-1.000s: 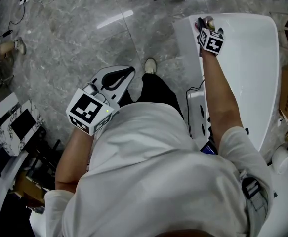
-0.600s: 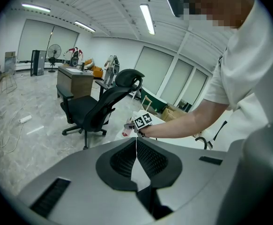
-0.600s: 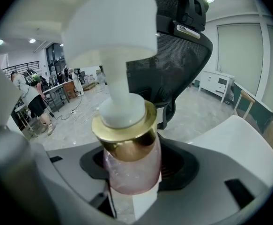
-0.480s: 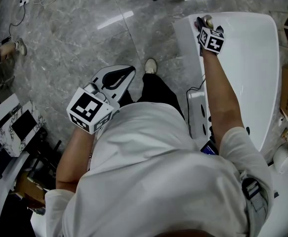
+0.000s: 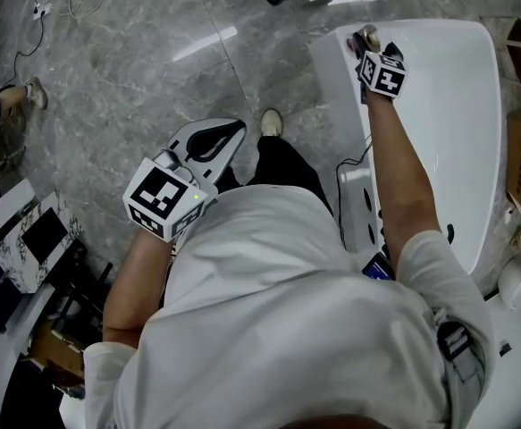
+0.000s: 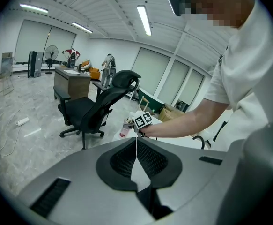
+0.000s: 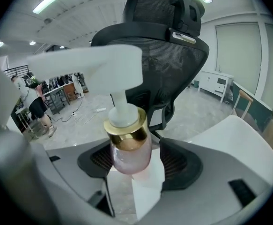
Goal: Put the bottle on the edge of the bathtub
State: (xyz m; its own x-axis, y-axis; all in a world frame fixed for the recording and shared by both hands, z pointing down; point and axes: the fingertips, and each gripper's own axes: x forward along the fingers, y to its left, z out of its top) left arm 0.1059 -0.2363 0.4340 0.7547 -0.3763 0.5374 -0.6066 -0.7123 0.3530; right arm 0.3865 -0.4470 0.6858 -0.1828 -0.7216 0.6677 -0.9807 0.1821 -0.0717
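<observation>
Bottle [image 7: 129,150]: pink clear body, gold collar, wht pump.

white T-shirt [image 5: 287,311], black trousers [image 5: 282,164], white shoe [image 5: 272,120]

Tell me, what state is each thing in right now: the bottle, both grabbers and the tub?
bottle: upright on the tub's edge, pump cap on.
right gripper: open around the bottle; its jaws have just been opening.
left gripper: shut, nothing between its jaws.
bathtub: no water visible; carries the bottle on its corner rim.
</observation>
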